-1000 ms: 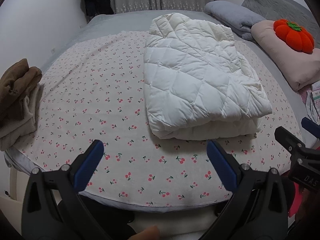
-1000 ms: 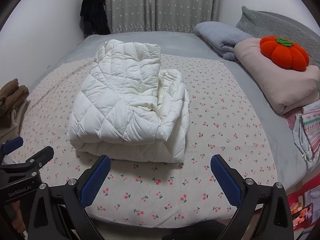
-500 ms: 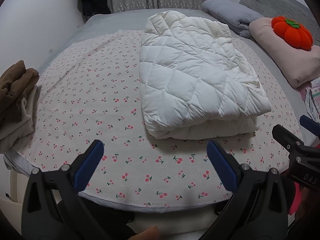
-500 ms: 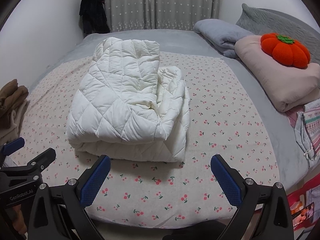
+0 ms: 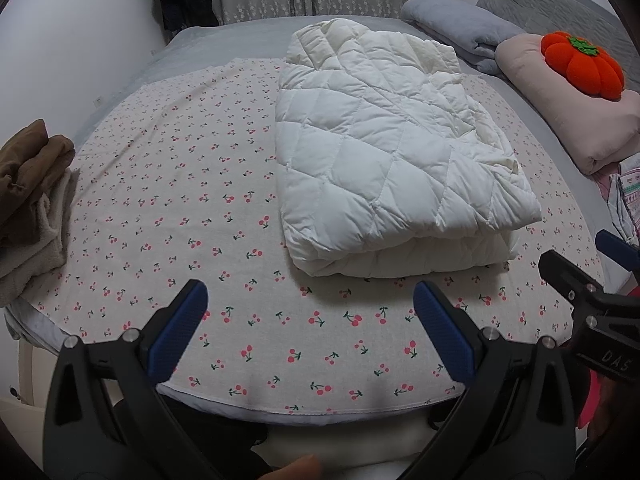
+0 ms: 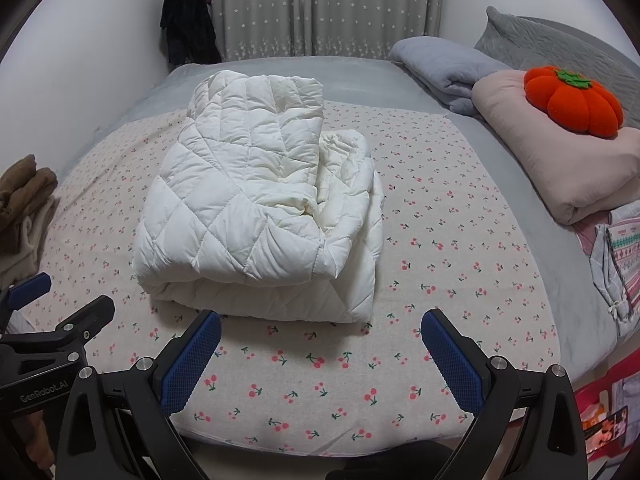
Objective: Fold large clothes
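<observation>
A white quilted puffer garment (image 5: 392,152) lies folded into a thick bundle on the cherry-print sheet (image 5: 168,200); it also shows in the right wrist view (image 6: 256,216). My left gripper (image 5: 310,324) is open and empty, held over the sheet's near edge, just short of the bundle. My right gripper (image 6: 320,352) is open and empty, also just short of the bundle's near edge. The right gripper shows at the right edge of the left wrist view (image 5: 592,276), and the left gripper at the left edge of the right wrist view (image 6: 60,320).
A brown and beige pile of folded clothes (image 5: 32,200) sits at the bed's left edge. A pink pillow (image 6: 560,160) with an orange pumpkin cushion (image 6: 572,100) and a grey blanket (image 6: 444,68) lie at the right. Curtains (image 6: 320,8) hang behind.
Both grippers have moved slightly forward toward the bundle. The garment has not moved, and both grippers stay open.
</observation>
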`<action>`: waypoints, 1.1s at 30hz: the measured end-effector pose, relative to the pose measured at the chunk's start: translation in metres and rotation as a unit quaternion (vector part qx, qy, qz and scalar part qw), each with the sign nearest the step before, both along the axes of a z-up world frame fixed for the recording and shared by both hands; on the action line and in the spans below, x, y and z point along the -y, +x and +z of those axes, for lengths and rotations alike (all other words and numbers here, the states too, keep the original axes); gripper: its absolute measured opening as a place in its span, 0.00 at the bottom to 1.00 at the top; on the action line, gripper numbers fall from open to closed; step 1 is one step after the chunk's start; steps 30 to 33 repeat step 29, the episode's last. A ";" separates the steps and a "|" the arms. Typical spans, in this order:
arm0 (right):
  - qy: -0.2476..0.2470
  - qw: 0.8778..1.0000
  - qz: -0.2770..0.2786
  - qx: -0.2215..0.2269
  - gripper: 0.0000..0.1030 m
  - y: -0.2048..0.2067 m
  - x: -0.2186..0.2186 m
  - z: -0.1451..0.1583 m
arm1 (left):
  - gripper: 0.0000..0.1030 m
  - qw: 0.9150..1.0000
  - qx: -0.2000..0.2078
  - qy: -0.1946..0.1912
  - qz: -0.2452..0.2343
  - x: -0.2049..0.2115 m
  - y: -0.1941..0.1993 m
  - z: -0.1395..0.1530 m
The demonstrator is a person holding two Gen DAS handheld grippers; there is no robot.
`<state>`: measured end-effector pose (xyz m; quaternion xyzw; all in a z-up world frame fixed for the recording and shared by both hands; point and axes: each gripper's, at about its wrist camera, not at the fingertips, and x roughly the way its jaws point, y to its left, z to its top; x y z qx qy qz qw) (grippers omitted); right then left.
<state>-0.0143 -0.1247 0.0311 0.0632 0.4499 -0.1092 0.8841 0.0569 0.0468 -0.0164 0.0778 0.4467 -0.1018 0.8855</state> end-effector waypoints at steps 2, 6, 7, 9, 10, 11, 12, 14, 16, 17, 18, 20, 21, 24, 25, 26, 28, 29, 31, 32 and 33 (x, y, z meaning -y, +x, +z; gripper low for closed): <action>0.000 1.000 0.000 0.000 0.99 0.000 0.000 0.000 | 0.99 1.000 0.000 0.000 0.000 0.000 0.000 0.000; 0.000 1.000 -0.001 0.000 0.99 0.000 -0.001 0.000 | 0.99 1.000 0.000 0.000 -0.001 0.000 0.000 0.000; 0.000 1.000 0.000 -0.001 0.99 0.000 -0.001 0.000 | 0.99 1.000 0.000 0.000 -0.001 0.000 0.000 0.000; 0.001 1.000 0.001 -0.002 0.99 0.000 -0.001 -0.001 | 0.99 1.000 -0.001 0.000 0.000 0.000 0.000 -0.001; 0.001 1.000 0.002 -0.002 0.99 0.000 -0.001 -0.001 | 0.99 1.000 -0.002 0.000 0.000 0.000 0.000 -0.001; 0.001 1.000 0.002 -0.002 0.99 0.000 0.000 -0.002 | 0.99 1.000 -0.002 0.000 0.001 0.000 0.000 -0.001; 0.001 1.000 0.003 -0.002 0.99 0.000 0.000 -0.002 | 0.99 1.000 -0.003 -0.001 0.001 -0.001 0.000 -0.001; 0.002 1.000 0.003 -0.003 0.99 0.000 -0.001 -0.003 | 0.99 1.000 -0.004 -0.001 0.000 -0.001 0.000 -0.002; 0.003 1.000 0.003 -0.004 0.99 0.001 0.000 -0.003 | 0.99 1.000 -0.005 -0.001 0.000 -0.001 0.000 -0.002; 0.003 1.000 0.003 -0.004 0.99 0.001 0.000 -0.004 | 0.99 1.000 -0.006 -0.001 -0.001 0.000 0.000 -0.003; 0.003 1.000 0.003 -0.005 0.99 0.001 0.000 -0.004 | 0.99 1.000 -0.006 -0.001 -0.001 0.000 0.000 -0.003; 0.004 1.000 0.004 -0.006 0.99 0.001 0.001 -0.005 | 0.99 1.000 -0.009 -0.001 -0.002 0.000 0.001 -0.004; 0.004 1.000 0.005 -0.006 0.99 0.002 0.001 -0.005 | 0.99 1.000 -0.009 -0.001 -0.002 0.000 0.002 -0.005; 0.004 1.000 0.006 -0.008 0.99 0.003 0.001 -0.006 | 0.99 1.000 -0.011 -0.001 -0.002 0.001 0.003 -0.006; 0.004 1.000 0.006 -0.008 0.99 0.003 0.002 -0.007 | 0.99 1.000 -0.011 -0.001 -0.003 0.001 0.003 -0.006; 0.004 1.000 0.007 -0.009 0.99 0.004 0.002 -0.007 | 0.99 1.000 -0.012 0.000 -0.003 0.001 0.003 -0.007; 0.005 1.000 0.008 -0.010 0.99 0.005 0.002 -0.008 | 0.99 1.000 -0.012 0.001 -0.004 0.001 0.003 -0.007; 0.006 1.000 0.008 -0.011 0.99 0.005 0.002 -0.009 | 0.99 1.000 -0.013 0.002 -0.004 0.001 0.003 -0.008; 0.006 1.000 0.008 -0.011 0.99 0.005 0.002 -0.009 | 0.99 1.000 -0.013 0.002 -0.004 0.001 0.003 -0.008; 0.006 1.000 0.008 -0.011 0.99 0.005 0.002 -0.009 | 0.99 1.000 -0.013 0.002 -0.004 0.001 0.003 -0.008; 0.006 1.000 0.008 -0.011 0.99 0.005 0.002 -0.009 | 0.99 1.000 -0.013 0.002 -0.004 0.001 0.003 -0.008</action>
